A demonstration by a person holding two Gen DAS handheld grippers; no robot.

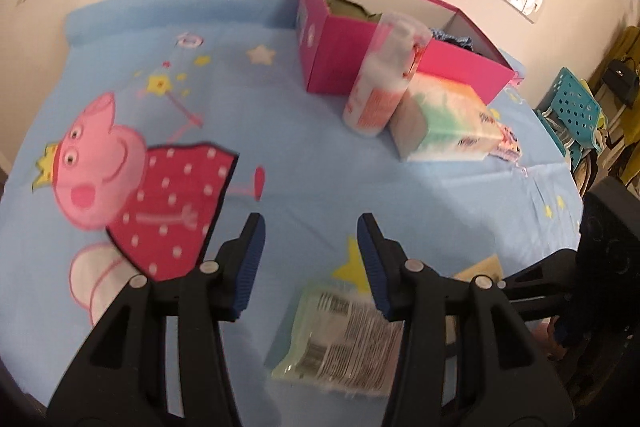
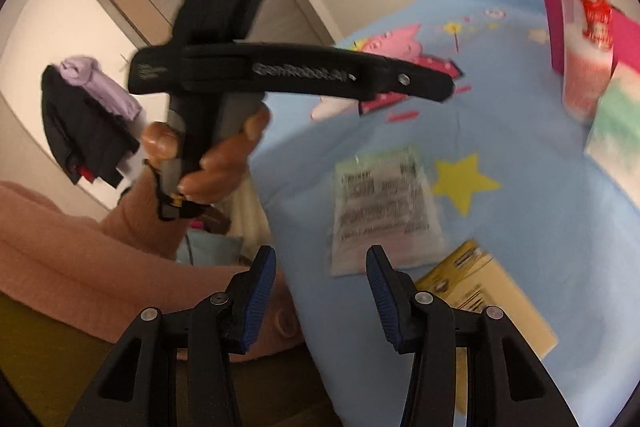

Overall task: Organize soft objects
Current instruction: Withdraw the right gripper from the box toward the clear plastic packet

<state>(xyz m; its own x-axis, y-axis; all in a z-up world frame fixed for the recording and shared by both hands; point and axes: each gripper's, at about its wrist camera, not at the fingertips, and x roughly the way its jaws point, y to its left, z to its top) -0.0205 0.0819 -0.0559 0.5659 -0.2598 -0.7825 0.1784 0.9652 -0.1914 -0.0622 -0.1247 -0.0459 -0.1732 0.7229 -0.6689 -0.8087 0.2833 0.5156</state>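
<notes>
On blue sheet, flat green-tinted packet [image 1: 340,339]

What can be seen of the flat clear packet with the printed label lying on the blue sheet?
The flat clear packet is a soft plastic pouch, pale green toward one end, its upper face bearing a white label with barcodes and dense print too blurred to read. It lies flat on the blue cartoon bedsheet, beside a yellow star print, close to a yellow flat pack; whether they touch is unclear. In the left wrist view it sits just below the left gripper, whose fingers are apart and off it.
</notes>
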